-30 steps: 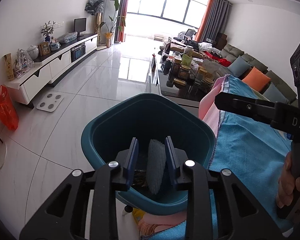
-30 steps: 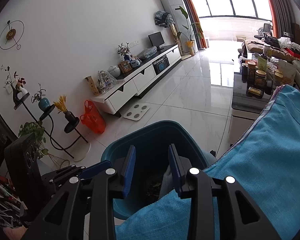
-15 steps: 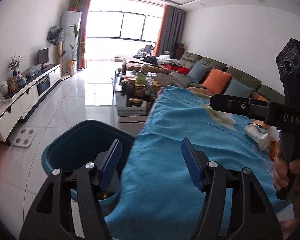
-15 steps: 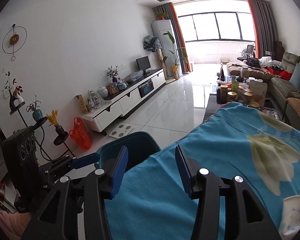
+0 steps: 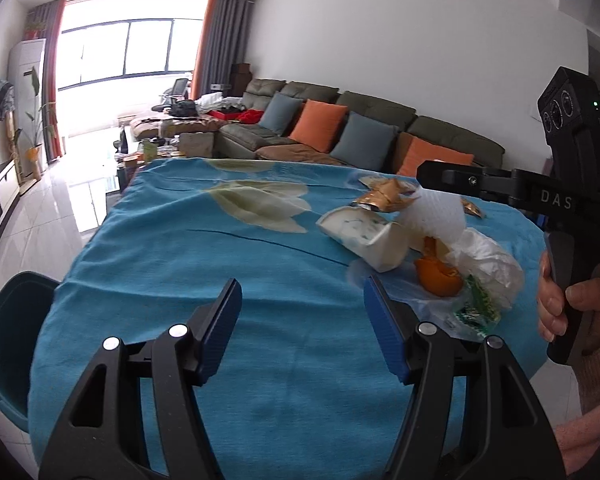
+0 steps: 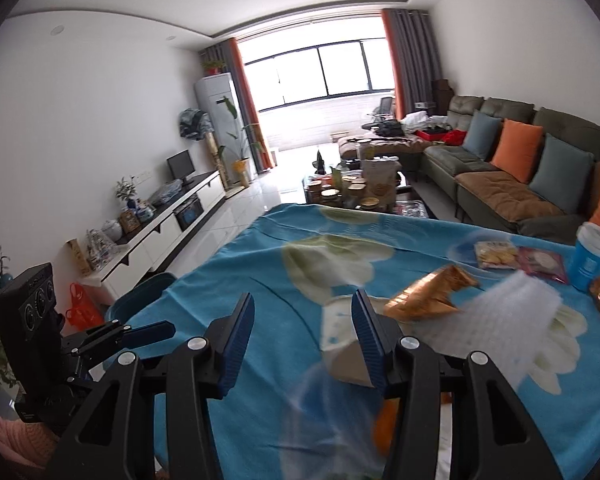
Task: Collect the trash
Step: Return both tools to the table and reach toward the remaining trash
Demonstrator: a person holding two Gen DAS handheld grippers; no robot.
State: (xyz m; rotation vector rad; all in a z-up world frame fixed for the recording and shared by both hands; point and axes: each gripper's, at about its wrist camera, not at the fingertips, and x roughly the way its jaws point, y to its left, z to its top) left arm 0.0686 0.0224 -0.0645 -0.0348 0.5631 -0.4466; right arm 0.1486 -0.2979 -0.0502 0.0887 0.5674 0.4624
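Surface: a table under a blue cloth [image 5: 204, 264] with a pale leaf print; it fills the lower part of both of your views.

Trash, grouped at the table's right side: a crushed paper cup [image 5: 364, 236] on its side; a gold wrapper [image 5: 384, 196] just behind it; a white foam net [image 5: 436, 216] beside the cup; orange peel [image 5: 436, 276] on a clear plastic bag [image 5: 488, 264]; a green-printed wrapper [image 5: 476, 304] nearest you.

Further right, seen from your right wrist: snack packets [image 6: 496, 254] and a blue lidded cup [image 6: 590, 258], upright.

Bin: a teal trash bin [image 5: 4, 344] on the floor against the table's left edge.

Your left gripper [image 5: 302, 320]: jaws wide, holding nothing, over bare cloth just left of the trash.

Your right gripper [image 6: 302, 338]: jaws moderately apart, holding nothing, its right finger in front of the paper cup.

Room: sofa [image 5: 340, 128] along the right wall, TV cabinet [image 6: 172, 224] along the left, a crowded coffee table [image 6: 360, 192] beyond the far edge, open tiled floor [image 6: 236, 224] between cabinet and table.
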